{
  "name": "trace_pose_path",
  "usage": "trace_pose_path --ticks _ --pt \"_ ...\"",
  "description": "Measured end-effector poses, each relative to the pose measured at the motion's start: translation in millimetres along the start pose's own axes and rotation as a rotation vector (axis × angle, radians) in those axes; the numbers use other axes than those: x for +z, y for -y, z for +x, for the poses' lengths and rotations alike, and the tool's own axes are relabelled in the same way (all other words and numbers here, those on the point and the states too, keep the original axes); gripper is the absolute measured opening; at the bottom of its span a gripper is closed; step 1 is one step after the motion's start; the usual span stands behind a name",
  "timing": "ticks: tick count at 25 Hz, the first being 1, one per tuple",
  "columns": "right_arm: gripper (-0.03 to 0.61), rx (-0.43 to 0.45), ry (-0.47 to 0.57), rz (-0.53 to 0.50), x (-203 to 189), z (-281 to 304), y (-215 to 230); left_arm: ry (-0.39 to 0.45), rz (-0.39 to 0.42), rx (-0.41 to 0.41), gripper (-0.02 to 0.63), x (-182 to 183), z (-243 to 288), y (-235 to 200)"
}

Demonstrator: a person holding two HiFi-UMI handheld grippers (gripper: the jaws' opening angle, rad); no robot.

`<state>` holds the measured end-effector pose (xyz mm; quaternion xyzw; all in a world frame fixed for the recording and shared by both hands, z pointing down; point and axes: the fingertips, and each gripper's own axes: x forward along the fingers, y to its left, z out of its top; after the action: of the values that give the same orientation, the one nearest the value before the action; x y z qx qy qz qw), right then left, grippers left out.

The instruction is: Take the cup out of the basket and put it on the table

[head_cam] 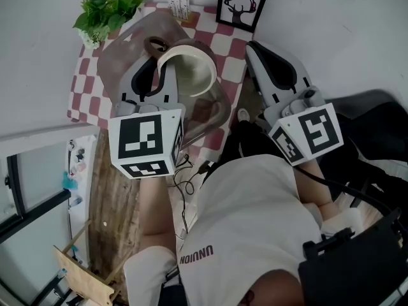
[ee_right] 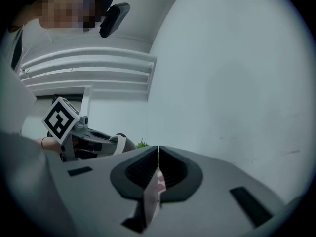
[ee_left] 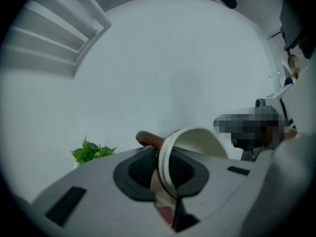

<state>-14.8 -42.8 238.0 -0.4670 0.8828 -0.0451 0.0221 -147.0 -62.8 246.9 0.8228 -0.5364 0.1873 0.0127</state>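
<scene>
The cream ceramic cup (head_cam: pixel 189 69) with a brown handle (head_cam: pixel 156 44) is in the left gripper (head_cam: pixel 160 67), whose jaws are clamped on the cup's rim, one pad inside the mouth and one outside. In the left gripper view the cup (ee_left: pixel 198 143) lies tilted on its side, its mouth turned right and its handle (ee_left: pixel 147 139) pointing left of the gripper (ee_left: pixel 166 168), with only white wall behind it. From the head view the cup sits over the translucent grey-brown plastic basket (head_cam: pixel 220 110); it seems to be clear of the rim, though from above that is hard to judge.

The basket stands on a table covered with a red-and-white checked cloth (head_cam: pixel 86 88). At the table's far edge are a leafy green potted plant (head_cam: pixel 108 8), a small holder of pale sticks (head_cam: pixel 180 6) and a black-framed deer picture (head_cam: pixel 241 5) leaning on the wall.

The right gripper (head_cam: pixel 255 51) is held off to the right of the basket, its jaws pressed together with nothing between them (ee_right: pixel 158 164).
</scene>
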Motion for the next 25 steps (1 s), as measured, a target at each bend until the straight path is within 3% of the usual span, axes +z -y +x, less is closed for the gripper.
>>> trace_pose_path --ticks 15,25 --pt "0.019 -0.030 0.021 0.020 13.4 -9.9 65.3 0.051 0.008 0.036 0.052 44.2 19.2 49.7" --pt "0.018 -0.003 0.033 0.037 22.8 -4.4 98.3 -0.004 0.000 0.041 0.052 43.7 47.6 81.0"
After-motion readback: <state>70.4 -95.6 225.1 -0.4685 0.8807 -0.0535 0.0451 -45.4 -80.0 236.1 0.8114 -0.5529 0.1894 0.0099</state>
